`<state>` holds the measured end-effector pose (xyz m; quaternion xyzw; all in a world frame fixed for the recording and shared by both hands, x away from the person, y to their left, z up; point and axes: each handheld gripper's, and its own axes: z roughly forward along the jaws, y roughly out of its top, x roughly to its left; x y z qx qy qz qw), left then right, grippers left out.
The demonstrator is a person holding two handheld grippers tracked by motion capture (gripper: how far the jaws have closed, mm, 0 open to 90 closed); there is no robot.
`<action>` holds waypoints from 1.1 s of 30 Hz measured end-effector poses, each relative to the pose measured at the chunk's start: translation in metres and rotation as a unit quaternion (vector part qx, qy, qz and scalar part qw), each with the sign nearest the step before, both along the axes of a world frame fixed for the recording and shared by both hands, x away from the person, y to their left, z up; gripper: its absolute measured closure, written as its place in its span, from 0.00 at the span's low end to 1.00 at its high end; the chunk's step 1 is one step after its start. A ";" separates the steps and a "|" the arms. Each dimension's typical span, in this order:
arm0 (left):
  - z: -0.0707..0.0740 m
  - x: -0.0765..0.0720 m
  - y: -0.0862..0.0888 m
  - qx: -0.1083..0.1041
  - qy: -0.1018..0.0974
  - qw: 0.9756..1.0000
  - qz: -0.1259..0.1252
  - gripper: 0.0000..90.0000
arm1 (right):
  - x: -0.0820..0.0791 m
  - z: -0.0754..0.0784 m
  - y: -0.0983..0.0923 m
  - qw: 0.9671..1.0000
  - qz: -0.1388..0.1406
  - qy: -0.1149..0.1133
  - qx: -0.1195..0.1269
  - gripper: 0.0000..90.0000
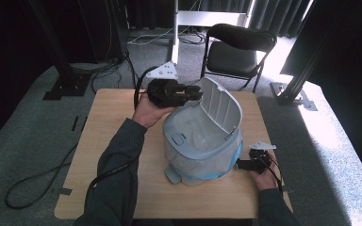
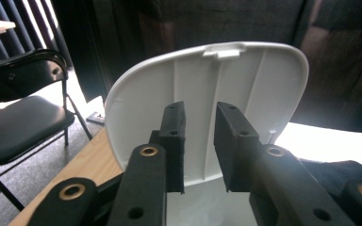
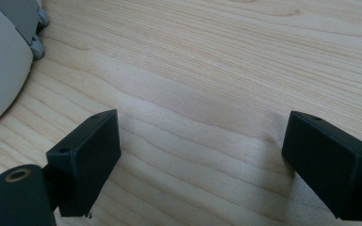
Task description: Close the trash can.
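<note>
A grey bin with a clear plastic liner stands on the wooden table, right of centre. Its lid is swung up and stands nearly upright at the far side. My left gripper is held at the lid's left edge. In the left gripper view the jaws stand a narrow gap apart before the lid's ribbed underside, and no thing shows pinched between the pads. My right gripper rests low on the table right of the bin, open over bare wood, with the bin's wall at the left.
A black folding chair stands beyond the table's far edge, also in the left gripper view. Cables lie on the carpet at the left. Black frame posts stand at both far corners.
</note>
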<state>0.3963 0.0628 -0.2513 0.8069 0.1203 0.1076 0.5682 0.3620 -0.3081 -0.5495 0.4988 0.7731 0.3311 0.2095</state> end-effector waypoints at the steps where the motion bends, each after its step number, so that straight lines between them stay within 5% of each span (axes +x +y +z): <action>1: 0.001 0.000 -0.002 -0.002 -0.001 1.000 -0.002 0.84 | 0.000 0.000 0.000 1.000 0.000 0.000 0.000 0.12; 33: 0.021 0.007 -0.026 -0.024 -0.005 1.000 -0.004 1.00 | 0.000 0.000 0.000 1.000 0.000 0.000 0.000 0.12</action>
